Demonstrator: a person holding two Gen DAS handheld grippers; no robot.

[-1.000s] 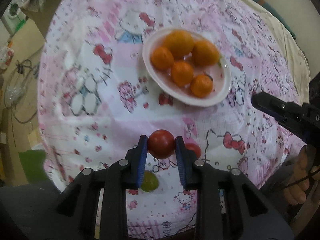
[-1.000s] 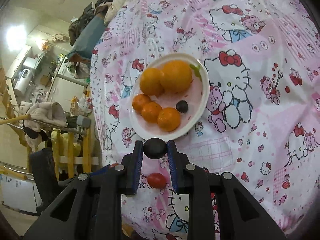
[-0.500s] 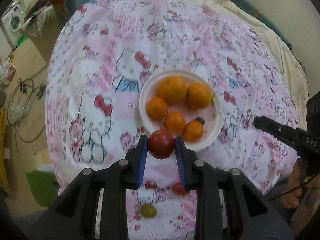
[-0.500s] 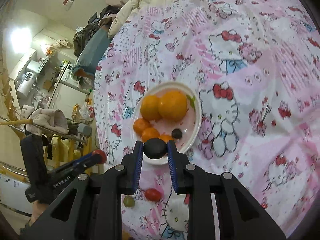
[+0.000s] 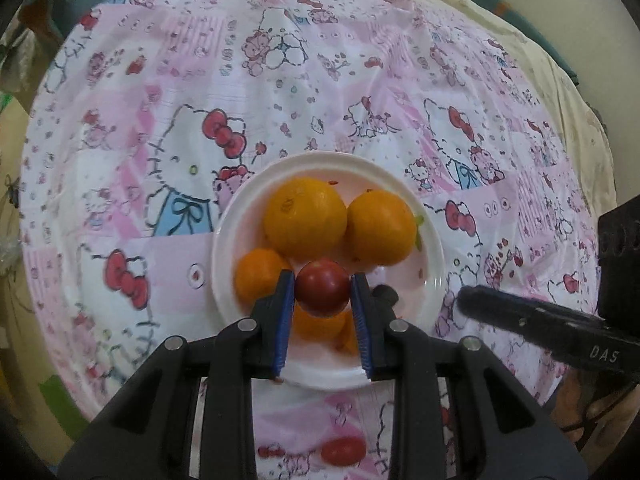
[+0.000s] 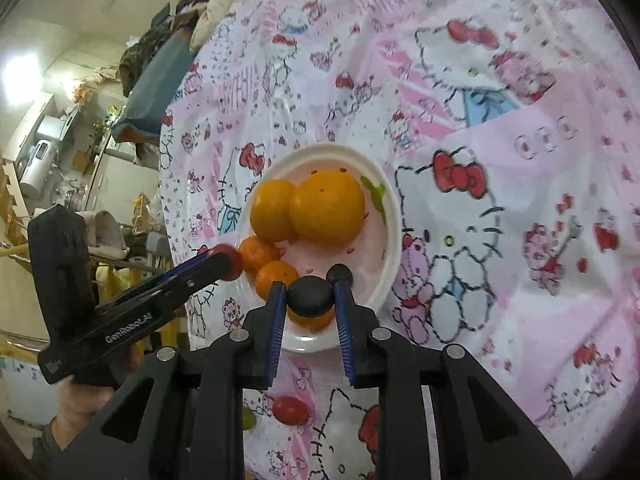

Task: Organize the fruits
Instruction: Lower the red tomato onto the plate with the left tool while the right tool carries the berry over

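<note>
Fingers of the left gripper pinch a red tomato between their blue pads, closed onto both its sides, and hold it above the near part of a white plate. Below and nearer than that gripper, a second red tomato lies on the patterned pink cloth, apart from the plate. Under the held tomato sit small oranges, one showing to its left and another partly hidden beneath it. Farther back on the plate two large oranges touch each other side by side.

From the right wrist view, the right gripper is closed on a dark round fruit, held over the near rim of the same plate. A second small dark fruit rests on the plate just beyond it. In the same view the left gripper comes in from the left with its tomato above the plate's left edge. Near the bottom of that view a green fruit peeks out beside the loose tomato on the cloth. Beyond the table a cluttered room shows, blurred.
</note>
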